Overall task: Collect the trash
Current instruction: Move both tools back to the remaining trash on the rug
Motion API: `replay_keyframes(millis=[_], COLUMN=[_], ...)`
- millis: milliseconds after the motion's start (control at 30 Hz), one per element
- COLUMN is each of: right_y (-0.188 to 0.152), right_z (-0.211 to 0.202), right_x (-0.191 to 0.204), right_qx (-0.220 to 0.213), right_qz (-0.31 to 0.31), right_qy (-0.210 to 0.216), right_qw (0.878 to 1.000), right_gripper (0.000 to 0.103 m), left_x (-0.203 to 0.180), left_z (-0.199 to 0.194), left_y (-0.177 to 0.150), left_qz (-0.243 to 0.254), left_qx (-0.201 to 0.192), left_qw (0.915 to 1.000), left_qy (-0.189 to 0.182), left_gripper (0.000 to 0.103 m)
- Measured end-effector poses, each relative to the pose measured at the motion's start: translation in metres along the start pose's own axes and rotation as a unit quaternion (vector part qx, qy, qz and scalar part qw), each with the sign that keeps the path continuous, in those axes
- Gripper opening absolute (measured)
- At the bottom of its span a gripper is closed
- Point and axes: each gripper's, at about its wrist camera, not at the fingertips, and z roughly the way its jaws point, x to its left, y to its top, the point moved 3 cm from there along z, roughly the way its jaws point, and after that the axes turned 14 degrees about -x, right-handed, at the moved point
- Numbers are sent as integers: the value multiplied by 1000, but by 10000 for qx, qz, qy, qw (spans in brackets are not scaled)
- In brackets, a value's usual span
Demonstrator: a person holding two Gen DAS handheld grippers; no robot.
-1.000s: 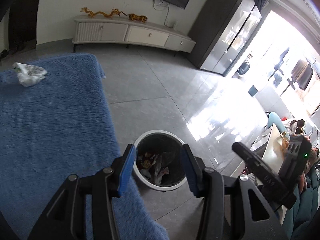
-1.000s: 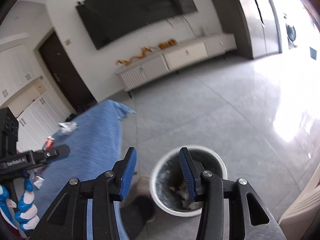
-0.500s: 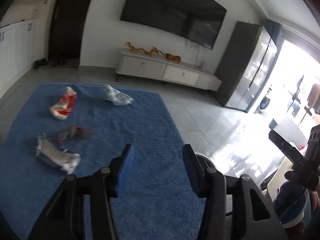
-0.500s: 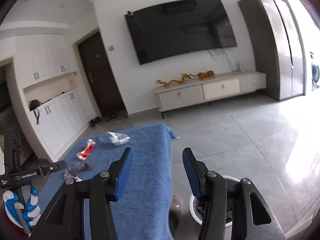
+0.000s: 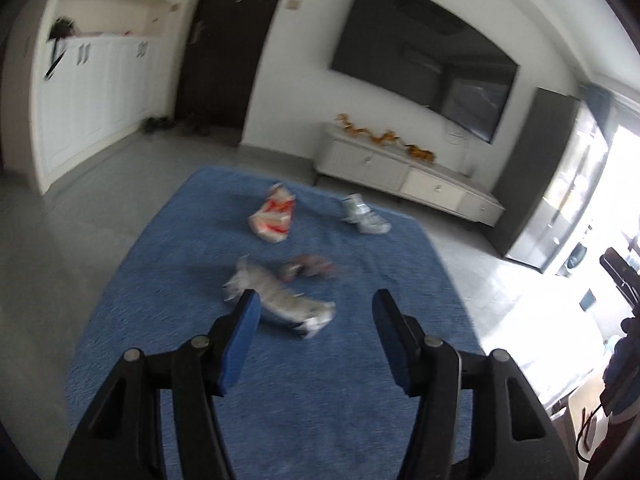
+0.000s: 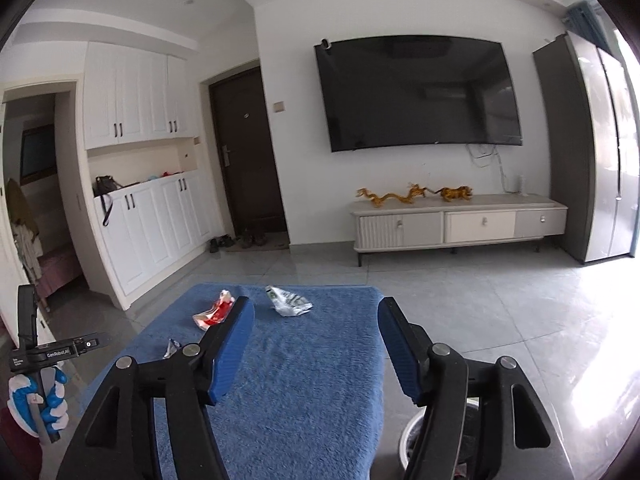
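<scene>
Opening over the blue fuzzy cloth, both grippers hold nothing. Left gripper fingers spread above a crumpled silver wrapper mid-cloth; red-white wrapper and white-green wrapper lie toward the far edge. Right gripper fingers widening, empty. White-rimmed trash bin sits off the cloth's near right corner.

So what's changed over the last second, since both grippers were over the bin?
Both grippers have swung away from the bin to face the blue cloth. The left gripper and right gripper are empty, jaws opening. Unchanged: the red wrapper, white-green wrapper, silver wrapper and dark scrap lie uncollected.
</scene>
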Motion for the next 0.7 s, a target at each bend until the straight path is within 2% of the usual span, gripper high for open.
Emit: replay_keyframes(millis=[133,233,500,700], right_y=[-22,-43,-93,-124], right_z=[39,69,147,198], right_x=[6,13,27,46], right_qx=[349,673,1385,1794], right_qz=[67,126,211,109], right_qy=[174,304,660,1028], right_qw=[9992,9972,9879,9783], right_gripper=[62,62,62,62], left_x=[35,49,46,33], left_z=[15,33,103,144], left_y=[-9,-16,-54,-62], left_qz=[-159,-282,-918,-1369], left_qx=[210,390,1251,1500], left_qw=[9991,9980,9878,9792], left_qy=[322,408,138,-1], left_gripper=[56,56,56,56])
